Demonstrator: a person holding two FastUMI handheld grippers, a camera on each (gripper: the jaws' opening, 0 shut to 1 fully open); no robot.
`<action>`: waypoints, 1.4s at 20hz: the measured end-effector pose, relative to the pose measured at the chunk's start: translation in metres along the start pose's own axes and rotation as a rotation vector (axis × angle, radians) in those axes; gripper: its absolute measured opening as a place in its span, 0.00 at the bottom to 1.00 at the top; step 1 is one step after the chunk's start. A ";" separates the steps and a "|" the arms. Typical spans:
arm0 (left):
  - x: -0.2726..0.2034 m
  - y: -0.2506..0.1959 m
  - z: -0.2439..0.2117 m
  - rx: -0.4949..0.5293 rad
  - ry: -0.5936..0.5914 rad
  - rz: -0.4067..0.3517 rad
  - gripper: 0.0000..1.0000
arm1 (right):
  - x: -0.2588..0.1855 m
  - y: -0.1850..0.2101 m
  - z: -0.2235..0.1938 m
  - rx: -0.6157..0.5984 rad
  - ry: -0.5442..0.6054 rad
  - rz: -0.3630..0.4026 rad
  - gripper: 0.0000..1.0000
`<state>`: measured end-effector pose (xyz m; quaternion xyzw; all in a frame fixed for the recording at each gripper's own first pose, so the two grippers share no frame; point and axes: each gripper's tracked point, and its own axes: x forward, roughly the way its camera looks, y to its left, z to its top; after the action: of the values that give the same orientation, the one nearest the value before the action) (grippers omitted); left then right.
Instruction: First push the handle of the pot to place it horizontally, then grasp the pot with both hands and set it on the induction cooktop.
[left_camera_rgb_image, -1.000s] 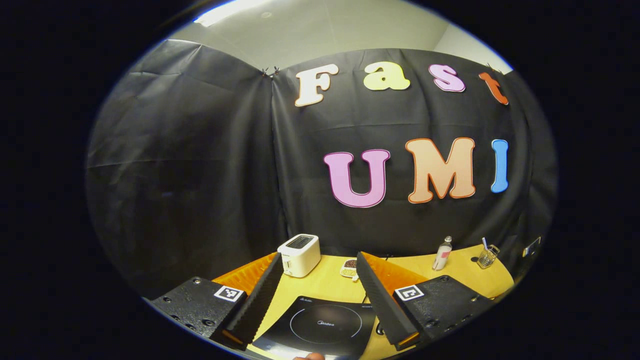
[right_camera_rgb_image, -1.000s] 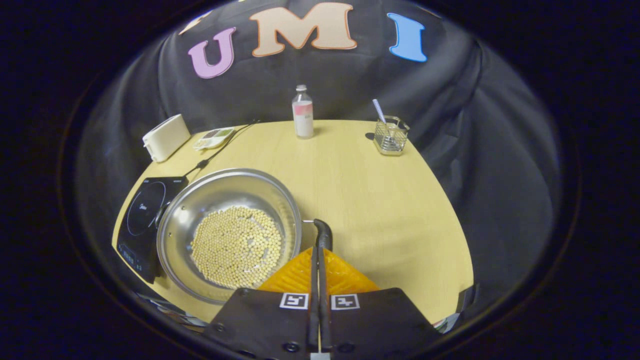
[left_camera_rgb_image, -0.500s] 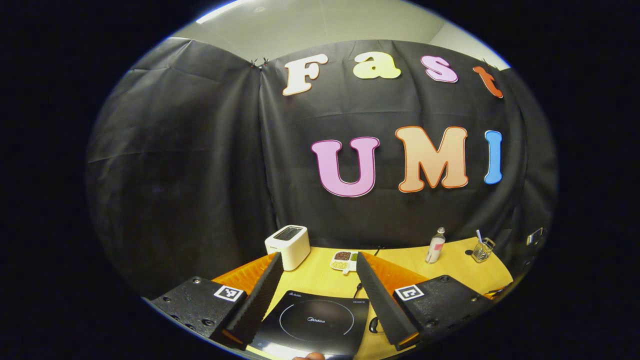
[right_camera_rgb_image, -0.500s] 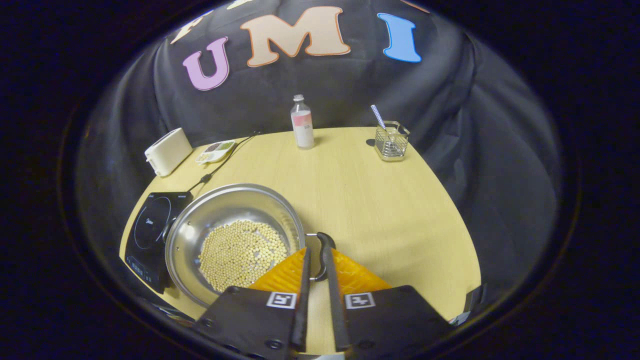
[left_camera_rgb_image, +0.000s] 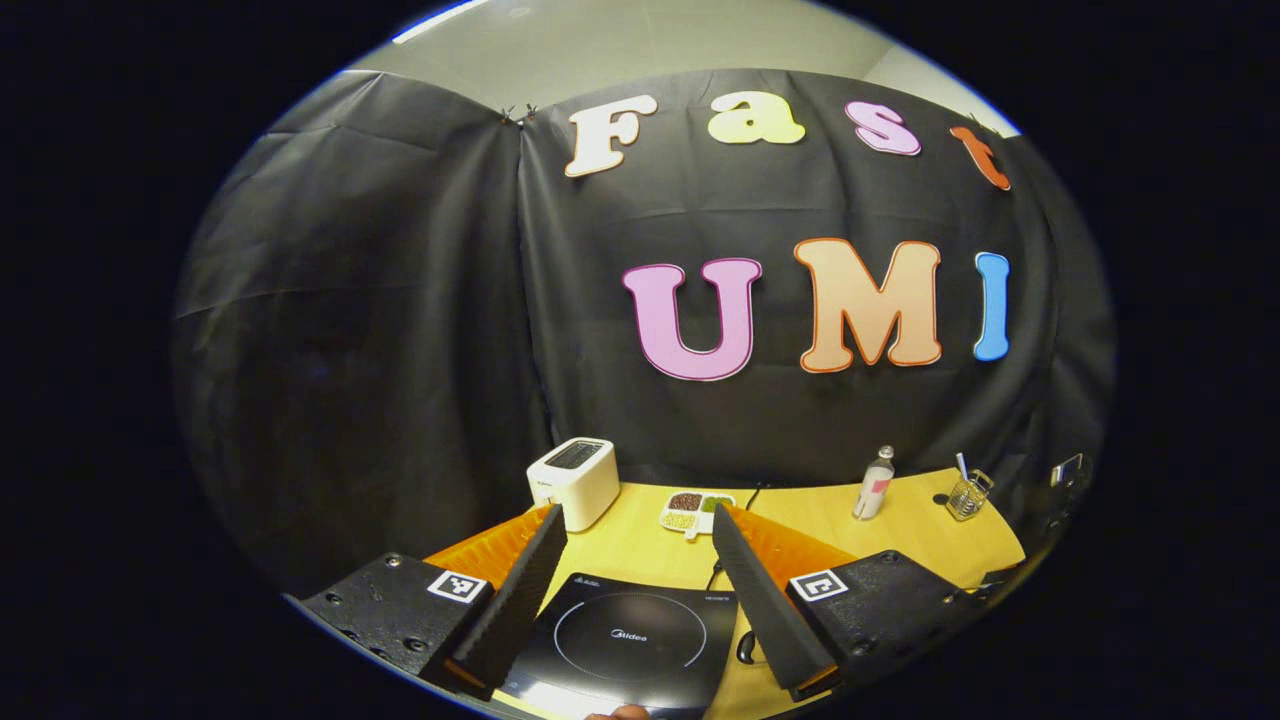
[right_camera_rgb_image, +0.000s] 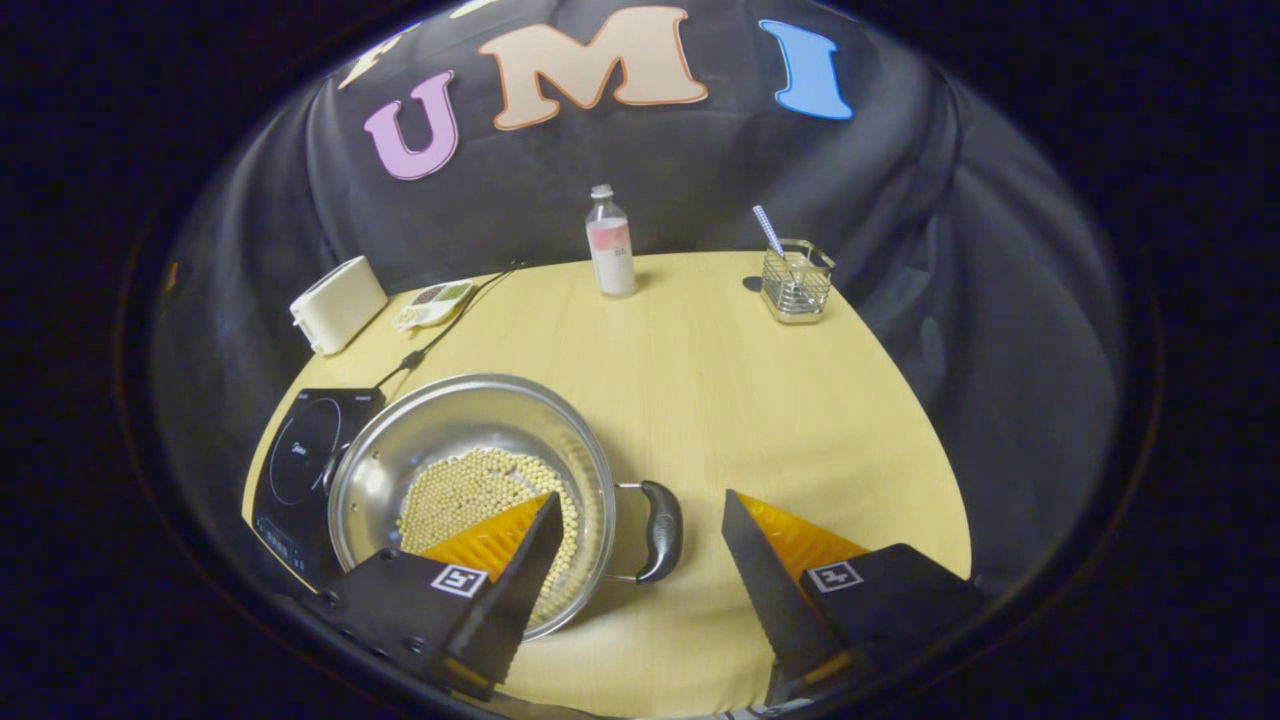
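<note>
In the right gripper view a steel pot (right_camera_rgb_image: 440, 420) holding yellow beans (right_camera_rgb_image: 470, 490) stands on the yellow table, just right of the black induction cooktop (right_camera_rgb_image: 300, 460). The pot's black right handle (right_camera_rgb_image: 660, 517) juts toward me. My right gripper (right_camera_rgb_image: 641, 498) is open, its left finger over the pot's near rim, its right finger over bare table, and the handle lies in the gap between them untouched. In the left gripper view my left gripper (left_camera_rgb_image: 638, 515) is open and empty above the cooktop (left_camera_rgb_image: 625, 640).
At the table's back stand a white toaster (right_camera_rgb_image: 337, 303), a small compartment dish (right_camera_rgb_image: 435, 300), a bottle (right_camera_rgb_image: 610, 243) and a glass holder with a straw (right_camera_rgb_image: 795, 280). The cooktop's cable (right_camera_rgb_image: 440, 330) runs toward the back. Bare tabletop (right_camera_rgb_image: 760, 400) lies right of the pot.
My right gripper has gone from shut with its tips at the pot's handle to wide open around it. The left gripper view has shifted slightly, showing more of the cooktop.
</note>
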<state>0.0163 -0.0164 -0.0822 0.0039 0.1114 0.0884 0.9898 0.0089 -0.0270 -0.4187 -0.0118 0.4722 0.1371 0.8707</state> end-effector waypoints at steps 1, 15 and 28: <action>0.001 -0.003 -0.007 0.000 0.019 -0.010 0.93 | 0.003 0.002 -0.001 0.001 0.005 0.002 1.00; 0.034 -0.093 -0.153 -0.043 0.410 -0.258 0.96 | 0.028 0.002 -0.021 0.011 0.100 -0.002 1.00; 0.039 -0.131 -0.269 -0.090 0.729 -0.384 0.98 | 0.044 0.011 -0.034 -0.008 0.159 0.011 1.00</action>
<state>0.0170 -0.1413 -0.3571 -0.0916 0.4495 -0.0973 0.8832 0.0013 -0.0110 -0.4725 -0.0238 0.5396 0.1423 0.8295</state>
